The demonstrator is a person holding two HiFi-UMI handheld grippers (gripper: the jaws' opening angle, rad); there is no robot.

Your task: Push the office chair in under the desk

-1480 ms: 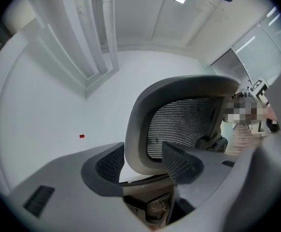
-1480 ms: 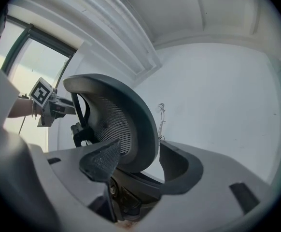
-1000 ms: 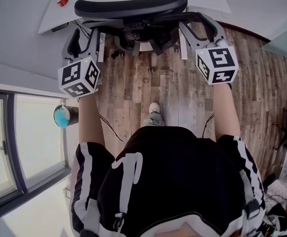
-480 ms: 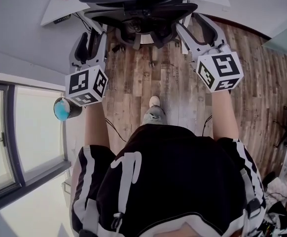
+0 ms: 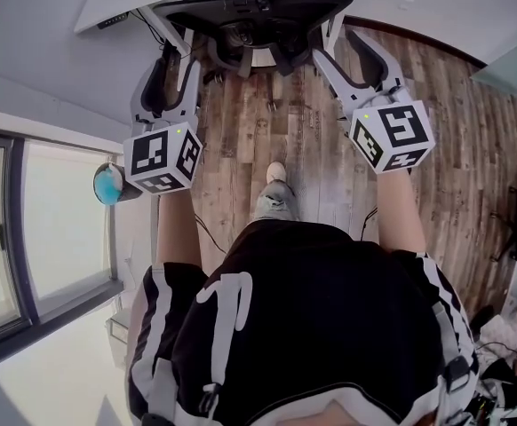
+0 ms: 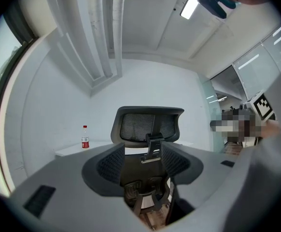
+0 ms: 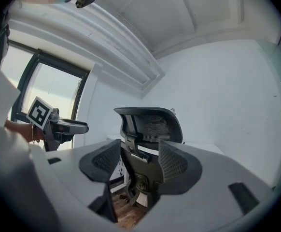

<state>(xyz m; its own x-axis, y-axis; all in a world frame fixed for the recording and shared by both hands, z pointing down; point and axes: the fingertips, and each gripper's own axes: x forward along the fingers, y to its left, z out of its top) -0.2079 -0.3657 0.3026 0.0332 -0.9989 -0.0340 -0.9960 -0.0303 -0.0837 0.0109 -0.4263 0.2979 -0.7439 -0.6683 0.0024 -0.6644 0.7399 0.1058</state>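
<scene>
Office chair (image 5: 250,11) upright, back toward person, facing desk (image 5: 94,14), left tool (image 5: 168,62) wide, just narrowing, right tool (image 5: 343,49) wide

Daylight is blasting through the window (image 5: 63,238) at left, blowing it out nearly white. A ceiling strip light (image 6: 191,4) is glaring too. Both gripper views are bulging fisheye-style with black corners; near jaws are looking soft, office chair (image 6: 147,124) sharp.

We see the right gripper (image 7: 133,164), its jaws standing apart. Through the gap the office chair (image 7: 152,124) shows its back to us, before a white surface (image 7: 203,148).
</scene>
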